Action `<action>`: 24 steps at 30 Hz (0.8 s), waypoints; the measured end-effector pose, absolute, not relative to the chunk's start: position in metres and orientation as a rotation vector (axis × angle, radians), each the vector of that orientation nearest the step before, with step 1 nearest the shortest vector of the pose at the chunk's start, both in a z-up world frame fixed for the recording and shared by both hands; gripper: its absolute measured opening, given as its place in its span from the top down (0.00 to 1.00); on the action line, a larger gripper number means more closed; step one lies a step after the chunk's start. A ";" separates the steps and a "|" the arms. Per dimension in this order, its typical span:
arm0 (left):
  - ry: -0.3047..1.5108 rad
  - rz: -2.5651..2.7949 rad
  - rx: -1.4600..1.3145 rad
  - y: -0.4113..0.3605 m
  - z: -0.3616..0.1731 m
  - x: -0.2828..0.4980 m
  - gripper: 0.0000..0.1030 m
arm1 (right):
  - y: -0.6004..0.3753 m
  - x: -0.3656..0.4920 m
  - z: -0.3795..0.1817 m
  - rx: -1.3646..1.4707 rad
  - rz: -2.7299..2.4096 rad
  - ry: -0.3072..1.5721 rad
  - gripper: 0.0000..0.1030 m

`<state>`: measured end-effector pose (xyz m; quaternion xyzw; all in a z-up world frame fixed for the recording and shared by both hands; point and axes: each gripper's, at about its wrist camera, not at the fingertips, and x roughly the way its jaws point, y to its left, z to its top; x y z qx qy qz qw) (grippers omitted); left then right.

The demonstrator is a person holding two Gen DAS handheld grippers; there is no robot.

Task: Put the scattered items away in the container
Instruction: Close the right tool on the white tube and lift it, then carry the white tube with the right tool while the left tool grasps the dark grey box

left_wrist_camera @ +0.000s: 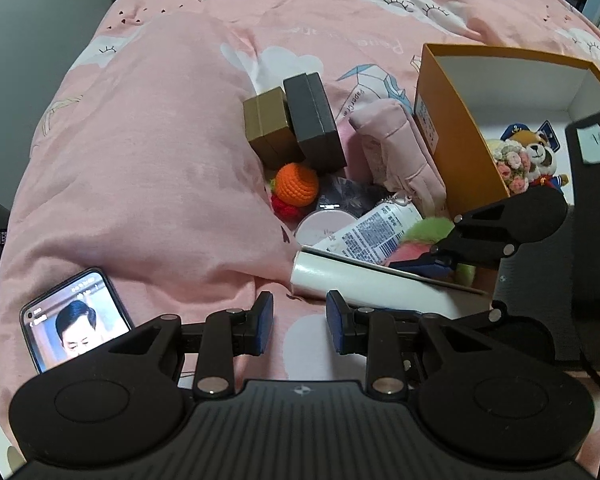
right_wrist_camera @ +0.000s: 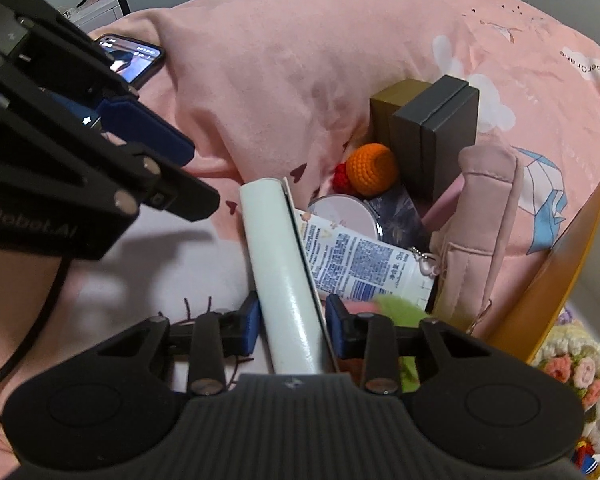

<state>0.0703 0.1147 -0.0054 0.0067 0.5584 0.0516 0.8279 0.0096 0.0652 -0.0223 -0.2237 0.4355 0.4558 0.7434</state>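
A long white box point(right_wrist_camera: 276, 264) lies on the pink duvet in front of a pile of items. My right gripper point(right_wrist_camera: 292, 326) is shut on its near end, one blue pad against each side. The left wrist view shows that box point(left_wrist_camera: 364, 280) just beyond my left gripper point(left_wrist_camera: 300, 326), which is open with nothing between its fingers. The pile holds a printed white tube point(right_wrist_camera: 352, 260), a round pink compact point(right_wrist_camera: 340, 212), an orange crocheted ball point(right_wrist_camera: 372, 168), a pink pouch point(right_wrist_camera: 484, 216), a brown box point(left_wrist_camera: 268, 128) and a dark grey box point(left_wrist_camera: 314, 120). The orange container point(left_wrist_camera: 452, 132) stands to the right and holds plush toys point(left_wrist_camera: 536, 152).
A phone point(left_wrist_camera: 72, 312) with its screen lit lies on the duvet at the left. A raised fold of duvet point(left_wrist_camera: 160, 160) borders the pile on the left. A green and pink fluffy item point(left_wrist_camera: 424, 232) lies by the container's near corner.
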 end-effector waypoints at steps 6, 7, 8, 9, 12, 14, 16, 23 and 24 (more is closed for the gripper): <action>1.131 0.120 -0.002 0.122 0.016 0.066 0.67 | 0.054 0.009 -0.002 -0.428 0.997 0.913 0.68; 1.119 0.119 -0.008 0.123 0.020 0.065 0.67 | 0.051 0.009 0.003 -0.408 0.996 0.906 0.68; 1.107 0.118 -0.013 0.124 0.025 0.065 0.67 | 0.047 0.009 0.009 -0.387 0.995 0.899 0.68; 1.094 0.117 -0.015 0.125 0.030 0.064 0.67 | 0.043 0.010 0.016 -0.368 0.994 0.890 0.68; 1.052 0.124 0.000 0.125 0.043 0.065 0.67 | 0.034 0.011 0.034 -0.323 0.984 0.855 0.69; 1.024 0.131 -0.003 0.127 0.052 0.067 0.67 | 0.025 0.014 0.049 -0.286 0.970 0.827 0.69; 0.998 0.129 -0.021 0.130 0.058 0.072 0.67 | 0.017 0.018 0.063 -0.239 0.950 0.798 0.69; 0.955 0.066 -0.032 0.134 0.058 0.107 0.50 | -0.027 0.033 0.117 -0.110 0.866 0.688 0.69; 0.955 0.064 -0.028 0.134 0.055 0.114 0.49 | -0.034 0.035 0.123 -0.102 0.847 0.672 0.69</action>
